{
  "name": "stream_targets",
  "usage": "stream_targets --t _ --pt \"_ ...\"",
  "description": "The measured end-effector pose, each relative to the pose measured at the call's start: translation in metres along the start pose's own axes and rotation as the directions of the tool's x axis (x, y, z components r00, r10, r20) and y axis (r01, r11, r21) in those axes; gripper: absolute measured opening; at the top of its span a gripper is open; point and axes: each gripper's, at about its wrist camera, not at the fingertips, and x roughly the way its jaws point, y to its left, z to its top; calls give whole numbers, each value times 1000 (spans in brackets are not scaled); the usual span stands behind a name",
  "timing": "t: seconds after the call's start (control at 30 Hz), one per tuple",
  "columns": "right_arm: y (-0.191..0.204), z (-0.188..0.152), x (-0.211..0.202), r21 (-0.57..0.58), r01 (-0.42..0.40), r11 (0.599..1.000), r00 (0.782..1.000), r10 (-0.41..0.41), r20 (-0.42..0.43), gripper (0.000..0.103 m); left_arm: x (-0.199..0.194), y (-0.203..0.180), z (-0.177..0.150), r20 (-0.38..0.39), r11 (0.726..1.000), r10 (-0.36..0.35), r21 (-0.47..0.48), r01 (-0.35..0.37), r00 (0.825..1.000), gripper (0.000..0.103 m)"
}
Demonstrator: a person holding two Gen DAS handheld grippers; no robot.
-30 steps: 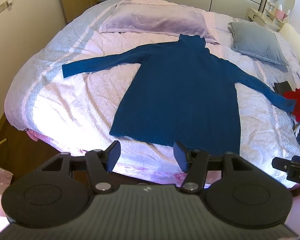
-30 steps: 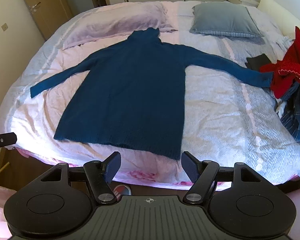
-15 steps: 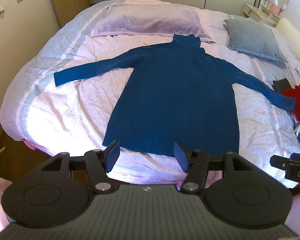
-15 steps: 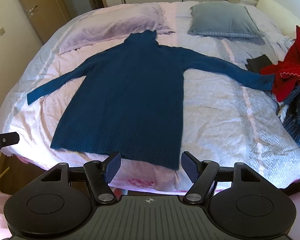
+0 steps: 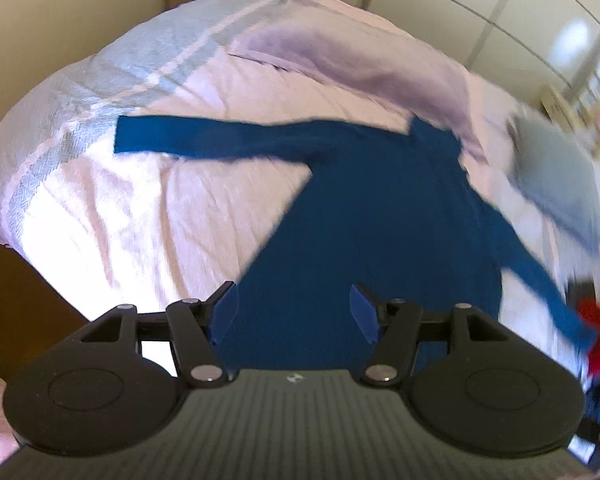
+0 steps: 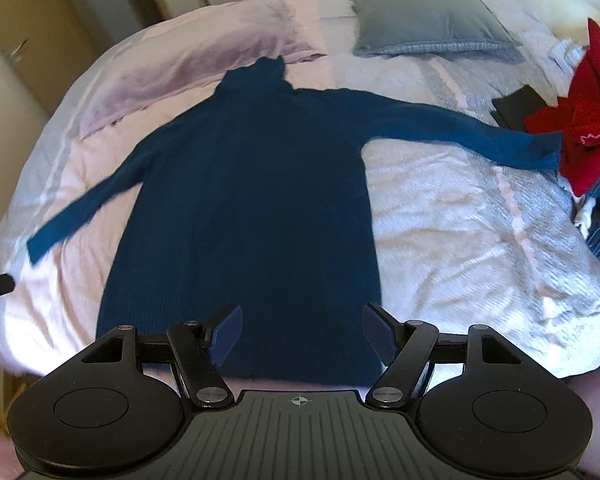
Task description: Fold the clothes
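Both tools have been carried closer over the bed (image 6: 480, 220) since the earlier frames. Nothing is folded yet: the blue sweater (image 6: 260, 184) lies spread flat, sleeves out, directly beneath the left tool (image 5: 294, 310) and right tool (image 6: 302, 330), each wide open and empty. No containers are seen.

No text, brand or number is showing legibly in either view. A small round emblem is sitting on each gripper body, on the left gripper (image 5: 294, 310) and the right gripper (image 6: 300, 330), but it is carrying no letters.
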Motion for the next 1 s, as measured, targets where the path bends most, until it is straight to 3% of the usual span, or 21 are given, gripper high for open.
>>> stream_targets --t 0.23,0.37,0.47,0.6,0.87,0.93,1.0 --pt "19 68 53 132 58 990 998 -59 3 70 87 58 97 -11 990 30 -140 -31 999 59" --pt "32 103 92 191 109 975 994 -103 -42 70 151 109 140 -62 954 31 -296 -48 998 59" --pt "49 123 117 200 136 970 990 -124 -72 70 193 152 160 -94 898 24 -435 -63 995 59" --pt "72 134 139 148 156 977 984 -141 -107 70 232 195 170 -105 800 28 -593 -85 994 59" --pt "94 136 204 53 207 977 957 -191 -218 70 294 244 149 -52 588 -3 -808 -40 999 58" --pt "96 134 214 45 203 978 956 -188 -225 70 303 249 145 -9 564 11 -826 -14 1000 58" --pt "96 131 224 24 197 980 955 -186 -231 70 313 252 142 33 560 23 -828 14 999 57"
